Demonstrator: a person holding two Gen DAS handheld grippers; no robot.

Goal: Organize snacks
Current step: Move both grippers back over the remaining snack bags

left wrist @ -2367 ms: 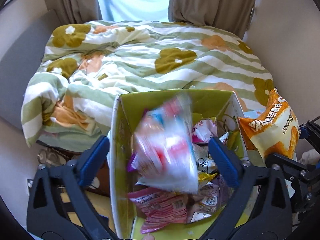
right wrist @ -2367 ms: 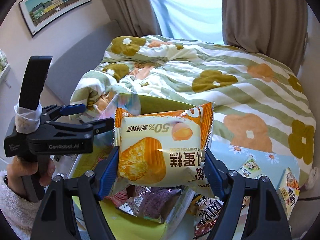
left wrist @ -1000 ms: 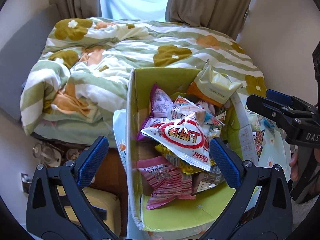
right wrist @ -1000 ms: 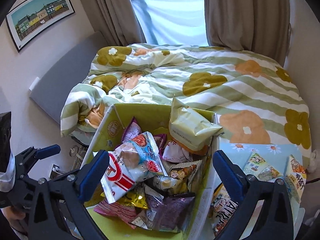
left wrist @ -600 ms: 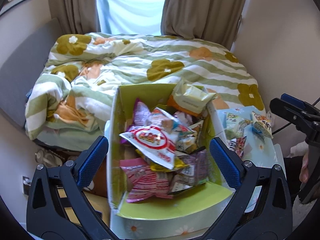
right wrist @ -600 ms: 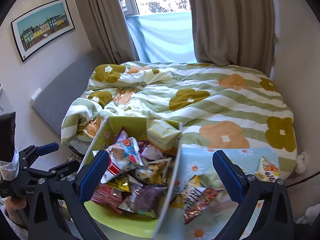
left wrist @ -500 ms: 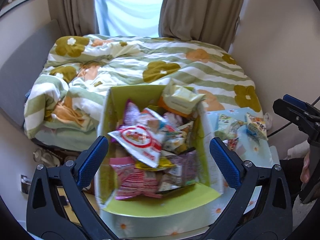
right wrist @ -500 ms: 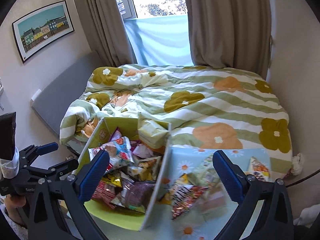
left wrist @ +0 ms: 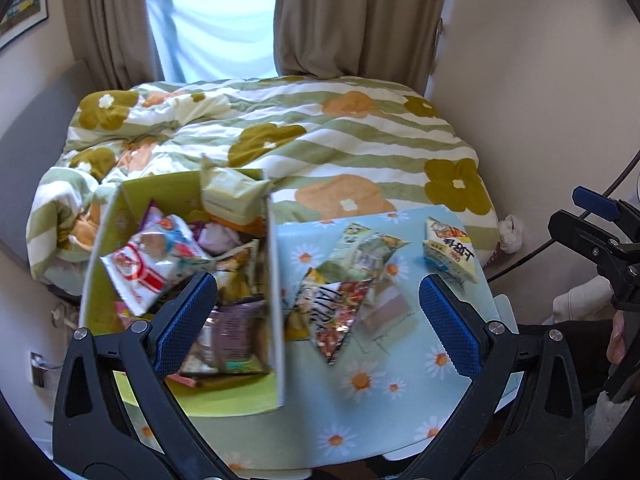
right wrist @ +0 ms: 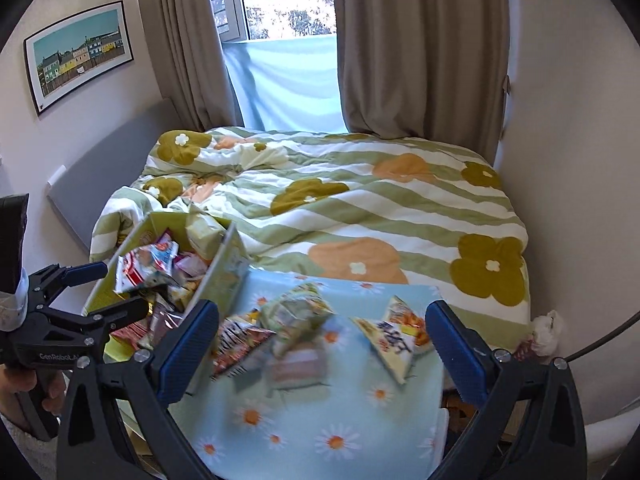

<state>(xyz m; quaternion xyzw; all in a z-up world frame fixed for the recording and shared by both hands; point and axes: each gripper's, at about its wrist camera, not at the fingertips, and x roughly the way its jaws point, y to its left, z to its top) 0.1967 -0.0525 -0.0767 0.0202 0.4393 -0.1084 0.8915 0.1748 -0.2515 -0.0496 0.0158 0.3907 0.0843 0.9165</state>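
Bed: bed with a green-striped, flower-print quilt (right wrist: pixel 360 208) fills the far half of both views; it carries none of the snacks and serves only as backdrop beyond the worktop's far edge.
Worktop: light-blue worktop with a daisy-print cover (left wrist: pixel 384 392) carries the box and the loose packets; its near-right area is bare, which leaves room to come down on a packet.
Box: open yellow-green cardboard box (left wrist: pixel 276 320) stands at the worktop's left edge, within reach of the left tool; it is heaped, with a pale yellow-green packet (left wrist: pixel 232 192) riding above its far rim.
Loose snacks: red-and-black foil packet (left wrist: pixel 332 312), green printed packet (left wrist: pixel 364 248) partly over it, and a pale flat packet, blurred, just beside them, all next to the box's right wall. A white-and-orange packet (right wrist: pixel 394 336) lies apart, toward the far-right corner.
Left gripper (left wrist: pixel 316 312): fingers spread wide, nothing between them; hovers above the box's right wall and the red-and-black packet.
Right gripper (right wrist: pixel 320 340): fingers spread wide, empty; hovers over the loose cluster.
Step (judgement): sorting is well advanced; four packets appear to remain, and both tools look staged for the next pick.
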